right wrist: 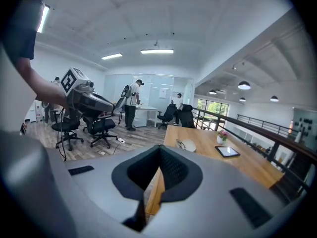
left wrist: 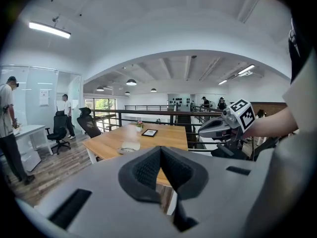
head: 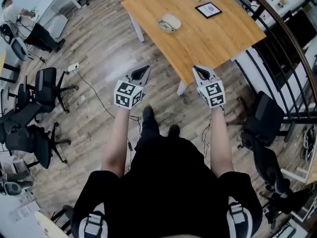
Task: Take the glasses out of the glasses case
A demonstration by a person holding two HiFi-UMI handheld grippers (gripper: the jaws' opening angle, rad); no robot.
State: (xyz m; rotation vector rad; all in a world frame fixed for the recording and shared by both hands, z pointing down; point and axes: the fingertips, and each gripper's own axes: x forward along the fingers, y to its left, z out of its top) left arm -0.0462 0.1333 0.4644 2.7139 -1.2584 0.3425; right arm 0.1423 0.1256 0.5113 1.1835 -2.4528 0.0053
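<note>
Status: approach only, nothing touched yet. My left gripper (head: pixel 142 72) and right gripper (head: pixel 200 73) both have jaws pressed together and empty. They hang over the floor, short of the near corner of the light wooden table (head: pixel 223 38). The pale oval glasses case (head: pixel 172 20) sits by the table's left edge, well ahead. The dark-framed glasses (head: pixel 166 27) show at its near side; can't tell if they're inside. Next, I reckon: close in, spread jaws, steady the case, lift the glasses by the frame.
</note>
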